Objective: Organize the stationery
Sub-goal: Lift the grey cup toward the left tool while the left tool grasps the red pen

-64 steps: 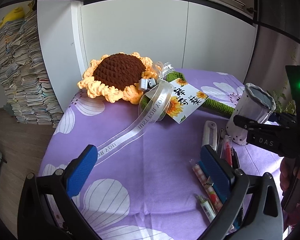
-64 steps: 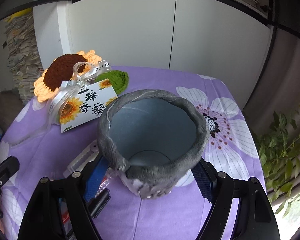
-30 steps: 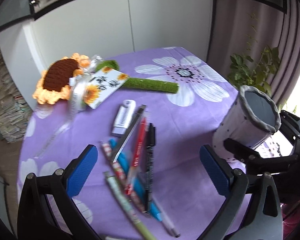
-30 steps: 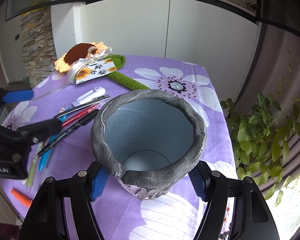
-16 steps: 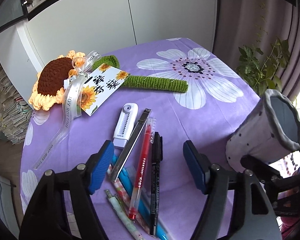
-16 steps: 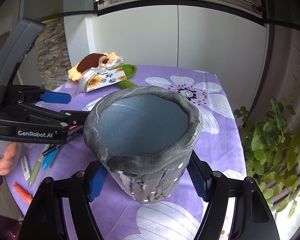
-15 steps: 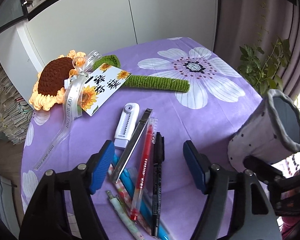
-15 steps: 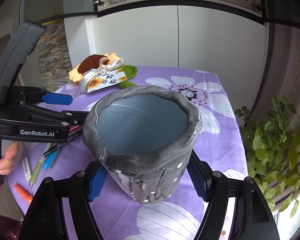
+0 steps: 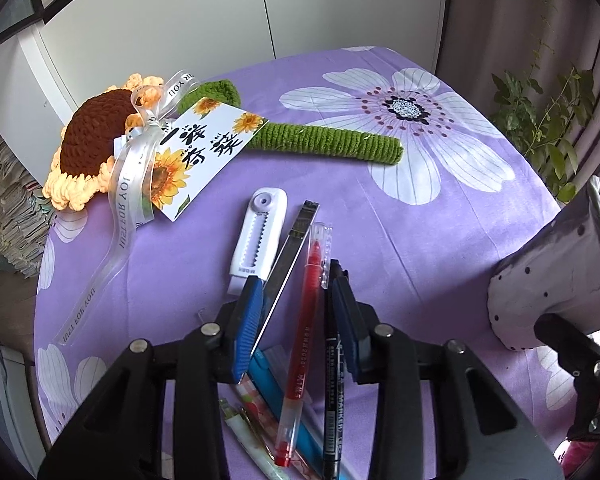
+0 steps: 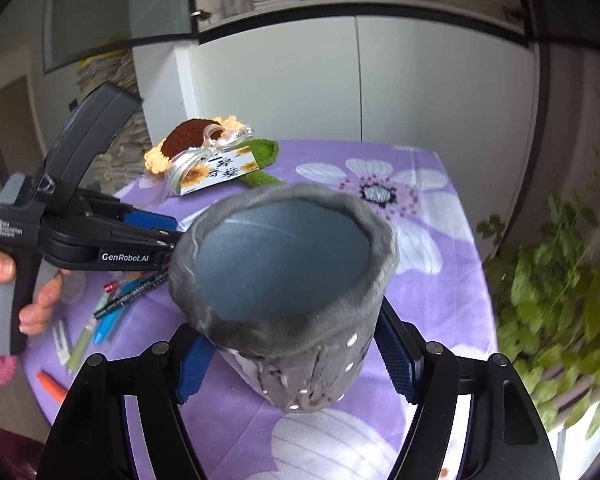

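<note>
Left wrist view: the left gripper (image 9: 297, 320) is entered at 6 o'clock, its blue pads (image 9: 248, 324) drawn in around a bundle of stationery, the jaws having just been closing. Between the pads are recorded a metal ruler (image 9: 289, 256), a red pen (image 9: 304, 336) and a black marker (image 9: 332, 376); the near pad is seen against the ruler's edge and the far pad against the marker, though whether a firm pinch is made cannot be told. A blue pen (image 9: 275, 390) and a pale green pen (image 9: 251, 444) are listed beneath, at 6 o'clock. A white correction tape (image 9: 255, 236) is logged just beyond the pads, toward 12 o'clock. A crocheted sunflower (image 9: 95, 140) with a printed card (image 9: 199, 156) is placed at 10 o'clock on the purple floral tablecloth (image 9: 440, 240). The grey pen holder (image 9: 556, 276) is noted at 3 o'clock, well apart from the pens.

Right wrist view: the right gripper (image 10: 295, 356) is shown pinching the grey pen holder (image 10: 291, 280) at its lower wall, the holder tilted with its empty mouth toward the camera. A hand (image 10: 7, 292) on the left gripper's handle is seen at 9 o'clock. An orange item (image 10: 49, 382) is listed at 8 o'clock.
</note>
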A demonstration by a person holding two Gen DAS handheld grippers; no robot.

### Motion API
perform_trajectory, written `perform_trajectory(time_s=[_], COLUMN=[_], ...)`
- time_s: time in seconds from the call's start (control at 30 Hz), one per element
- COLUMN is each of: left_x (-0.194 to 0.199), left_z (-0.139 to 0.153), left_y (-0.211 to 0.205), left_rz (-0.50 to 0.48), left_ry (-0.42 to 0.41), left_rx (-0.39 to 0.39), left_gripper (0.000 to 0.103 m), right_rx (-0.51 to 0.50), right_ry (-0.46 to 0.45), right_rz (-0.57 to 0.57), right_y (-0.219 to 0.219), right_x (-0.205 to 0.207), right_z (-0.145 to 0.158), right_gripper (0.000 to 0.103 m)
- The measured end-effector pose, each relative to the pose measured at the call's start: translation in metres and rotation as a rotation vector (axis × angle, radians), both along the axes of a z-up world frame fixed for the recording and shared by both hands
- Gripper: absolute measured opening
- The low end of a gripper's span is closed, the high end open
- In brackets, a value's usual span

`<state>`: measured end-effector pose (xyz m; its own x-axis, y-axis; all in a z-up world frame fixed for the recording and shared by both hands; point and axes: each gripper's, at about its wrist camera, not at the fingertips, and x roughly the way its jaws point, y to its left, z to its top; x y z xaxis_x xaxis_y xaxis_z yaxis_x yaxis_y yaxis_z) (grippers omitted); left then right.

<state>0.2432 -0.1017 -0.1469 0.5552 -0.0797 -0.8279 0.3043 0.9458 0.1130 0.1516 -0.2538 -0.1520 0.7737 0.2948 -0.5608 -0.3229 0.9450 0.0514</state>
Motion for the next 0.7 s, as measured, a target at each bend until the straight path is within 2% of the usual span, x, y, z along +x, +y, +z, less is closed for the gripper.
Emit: perform_trajectory(time_s=[0.17,0.37,0.57,0.63,0.7], left_x=[0.001,0.006,0.019,0.023,0.025], left_z=[-0.002,-0.005,-0.006,-0.006,-0.008], left_y=[-0.005,-0.012,-0.02,-0.023,-0.025], left_rz=[-0.018,-0.036,-0.043,-0.05,-0.065], left_ry=[0.007,0.019,0.037,0.046,0.073], left_rx=[0.0,0.017,0.014,0.017,0.008], left_gripper=[0.035,0.035,0.035,0.032,0.022], right_rx=[-0.049,-0.046,-0.039,-0.039,-0.037], right_ry=[-0.067,-0.027,-0.027,-0.027,-0.025], right_rz=[0.007,0.015,0.047,0.049,0.048], right_y=[-0.003,-0.003,-0.001,0.0,0.0], right_x=[-0.001,0.009,0.007,0.007,0.008], right_z=[0.015,0.009,0.008,0.008,0.007], right_gripper=[0.074,0.072,0.072,0.072,0.072])
